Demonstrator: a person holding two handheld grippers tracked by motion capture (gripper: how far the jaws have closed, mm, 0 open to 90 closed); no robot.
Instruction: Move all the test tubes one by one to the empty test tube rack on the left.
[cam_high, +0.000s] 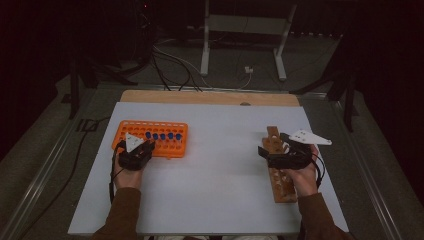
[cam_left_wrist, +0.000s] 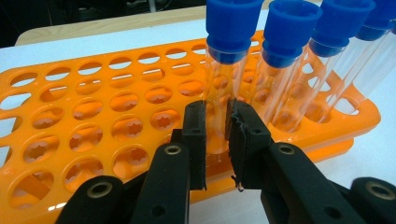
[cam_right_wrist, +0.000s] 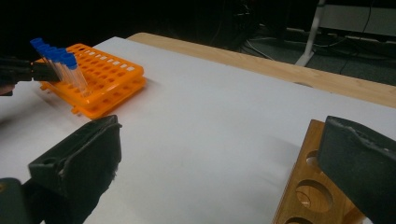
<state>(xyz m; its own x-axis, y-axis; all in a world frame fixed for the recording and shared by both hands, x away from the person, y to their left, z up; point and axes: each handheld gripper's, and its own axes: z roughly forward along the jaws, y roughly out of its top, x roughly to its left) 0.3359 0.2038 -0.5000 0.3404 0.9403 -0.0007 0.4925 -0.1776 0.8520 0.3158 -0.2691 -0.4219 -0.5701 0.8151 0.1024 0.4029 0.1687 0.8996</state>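
My left fingers (cam_left_wrist: 196, 140) were clamped on the clear body of a blue-capped test tube (cam_left_wrist: 223, 84), one pad on each side of the glass, low down near where it entered the orange rack (cam_left_wrist: 93, 116). That tube stood upright in a hole at the rack's near edge, the first in a row of blue-capped tubes (cam_left_wrist: 322, 60) that leaned away to the right in the left gripper view (four caps were plain there, the last cut off by the edge). From above, my left gripper (cam_high: 136, 152) sat at the near edge of the orange rack, which lay on the left half of the white table (cam_high: 220, 165), with the blue caps lined up along its middle. My right gripper (cam_high: 280, 157) rested over on the right half of the table, beside a wooden rack (cam_high: 280, 187) that lay lengthwise with its round holes facing up. Its fingers (cam_right_wrist: 79, 163) stood wide apart and held nothing; in the right gripper view one dark pad sat over bare white table and the other hung just above the wooden rack's near end. The two racks were well apart, with open table between them. Both my forearms came in from the near edge in brown sleeves (cam_high: 122, 215).
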